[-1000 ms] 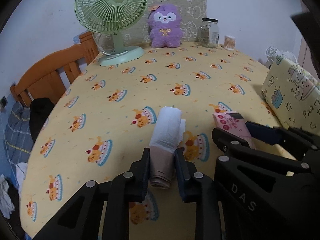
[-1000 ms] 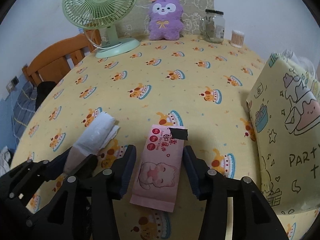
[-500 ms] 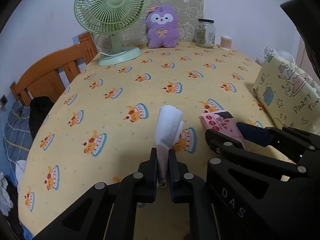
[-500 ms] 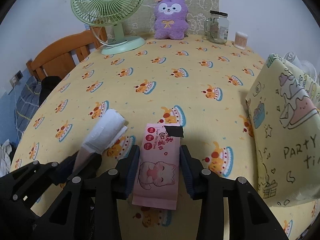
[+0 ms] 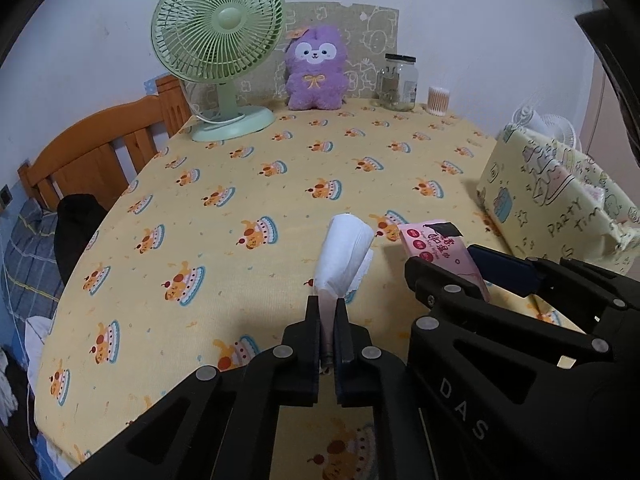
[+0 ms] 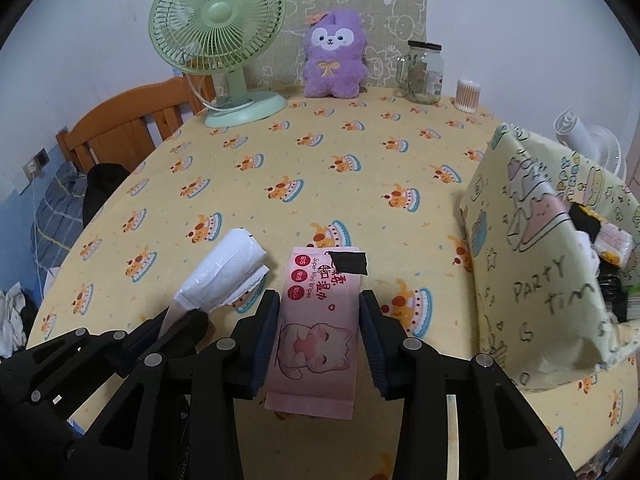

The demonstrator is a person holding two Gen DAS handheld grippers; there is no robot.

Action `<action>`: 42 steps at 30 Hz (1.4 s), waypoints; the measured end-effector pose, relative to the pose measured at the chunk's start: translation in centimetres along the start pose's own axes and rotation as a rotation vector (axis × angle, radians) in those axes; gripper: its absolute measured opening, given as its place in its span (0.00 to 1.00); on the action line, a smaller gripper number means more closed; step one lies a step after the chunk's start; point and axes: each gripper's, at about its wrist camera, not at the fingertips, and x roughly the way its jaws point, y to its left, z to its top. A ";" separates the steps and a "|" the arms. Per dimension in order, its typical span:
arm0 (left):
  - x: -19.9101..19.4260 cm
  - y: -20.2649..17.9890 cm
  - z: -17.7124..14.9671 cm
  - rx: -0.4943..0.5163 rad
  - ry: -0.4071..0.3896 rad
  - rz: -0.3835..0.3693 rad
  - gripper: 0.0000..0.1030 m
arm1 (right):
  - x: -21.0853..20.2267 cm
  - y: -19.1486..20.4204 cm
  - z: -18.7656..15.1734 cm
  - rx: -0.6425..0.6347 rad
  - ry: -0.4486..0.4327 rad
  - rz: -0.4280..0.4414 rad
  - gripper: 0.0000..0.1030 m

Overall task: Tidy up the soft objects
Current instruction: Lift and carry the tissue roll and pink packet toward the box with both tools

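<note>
The left gripper [image 5: 329, 320] pinches the flattened end of the white tissue pack [image 5: 344, 256], its tail hidden between the fingers. The right gripper [image 6: 319, 336] clamps the pink wipes pack [image 6: 318, 328] above the yellow tablecloth [image 6: 280, 152]. Only the right view peers into the fabric bin [image 6: 532, 280]: packets inside, hard to identify. The glass jar [image 5: 398, 82] at the back holds something unclear.
</note>
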 end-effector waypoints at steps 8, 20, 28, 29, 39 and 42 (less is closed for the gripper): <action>-1.9 -0.4 0.8 -0.013 -0.042 0.000 0.02 | -2.2 -0.1 0.7 -0.011 -0.047 0.001 0.42; -4.7 -0.4 2.3 -0.034 -0.117 0.013 0.02 | -5.5 0.1 2.3 -0.026 -0.130 0.008 0.42; -6.5 -0.8 3.5 -0.032 -0.165 0.020 0.02 | -7.4 -0.1 3.4 -0.026 -0.182 0.012 0.42; -6.6 -0.9 3.7 -0.032 -0.171 0.020 0.02 | -7.6 -0.2 3.4 -0.027 -0.187 0.012 0.42; -7.9 -2.2 5.2 -0.032 -0.225 0.029 0.02 | -9.5 -1.6 4.7 -0.018 -0.245 0.019 0.42; -8.0 -2.9 5.8 -0.021 -0.237 0.029 0.02 | -10.0 -2.4 4.9 -0.007 -0.260 0.018 0.42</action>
